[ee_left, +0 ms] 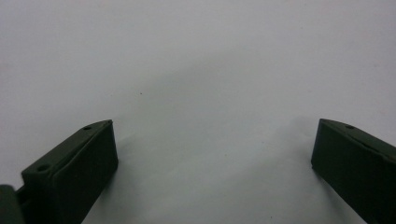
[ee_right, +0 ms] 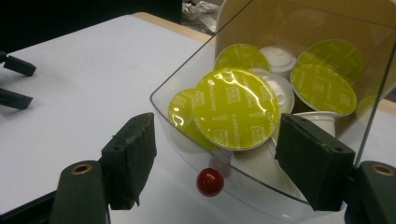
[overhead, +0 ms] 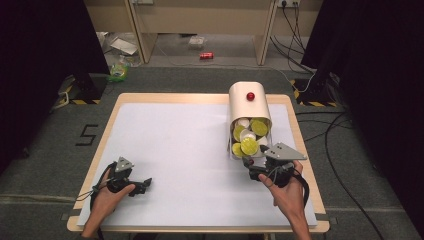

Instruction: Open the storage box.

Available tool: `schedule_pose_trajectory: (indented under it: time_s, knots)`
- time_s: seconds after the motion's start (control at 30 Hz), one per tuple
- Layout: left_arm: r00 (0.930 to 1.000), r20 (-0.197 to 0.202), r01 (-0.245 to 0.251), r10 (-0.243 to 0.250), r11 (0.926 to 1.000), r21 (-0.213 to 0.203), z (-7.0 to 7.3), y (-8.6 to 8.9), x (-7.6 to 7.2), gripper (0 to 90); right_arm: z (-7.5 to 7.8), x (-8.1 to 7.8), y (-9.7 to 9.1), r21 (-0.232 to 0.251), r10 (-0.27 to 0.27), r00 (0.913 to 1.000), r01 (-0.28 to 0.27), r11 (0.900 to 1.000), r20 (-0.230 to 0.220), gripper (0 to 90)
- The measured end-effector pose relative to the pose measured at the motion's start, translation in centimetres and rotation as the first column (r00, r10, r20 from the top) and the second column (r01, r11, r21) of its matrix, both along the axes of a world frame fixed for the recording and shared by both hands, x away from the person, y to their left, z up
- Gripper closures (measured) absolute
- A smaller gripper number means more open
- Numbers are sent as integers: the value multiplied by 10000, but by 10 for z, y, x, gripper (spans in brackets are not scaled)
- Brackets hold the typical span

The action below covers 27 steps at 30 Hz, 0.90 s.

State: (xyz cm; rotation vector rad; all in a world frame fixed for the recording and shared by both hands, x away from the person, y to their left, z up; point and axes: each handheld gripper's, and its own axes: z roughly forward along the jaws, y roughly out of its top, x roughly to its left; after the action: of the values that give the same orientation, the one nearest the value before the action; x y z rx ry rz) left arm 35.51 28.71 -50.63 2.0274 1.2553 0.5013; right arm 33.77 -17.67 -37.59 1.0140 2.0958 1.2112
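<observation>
Right tool (ee_right: 212, 163): jaws part-open, empty, at the bin's clear drawer front.
Left tool (ee_left: 212, 154): wide, over bare table (overhead: 190, 145).
Bin (overhead: 248, 107): right side, red knob (ee_right: 209, 181).
Capsules (ee_right: 236, 108): yellow-green foil lids reading "CAPPUCCINO".

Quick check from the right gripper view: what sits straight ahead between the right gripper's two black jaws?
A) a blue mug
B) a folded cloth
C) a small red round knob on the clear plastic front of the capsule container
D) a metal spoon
C: in the right gripper view the small red round knob sits low on the clear plastic front between the right gripper jaws, with yellow-green foil-lidded capsules behind it.
</observation>
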Motion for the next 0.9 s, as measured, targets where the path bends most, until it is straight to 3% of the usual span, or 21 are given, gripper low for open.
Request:
schedule_pose_trajectory:
  time_s: [0.43,0.9]
  knots:
    - [10000,-35,-14,14,10000,26,0,0,1,0,2,7,-2,411,-246,9996,240,9989,153,292]
    - [10000,-9,-24,24,10000,33,0,-1,0,0,5,13,4,508,-282,9989,263,9984,369,289]
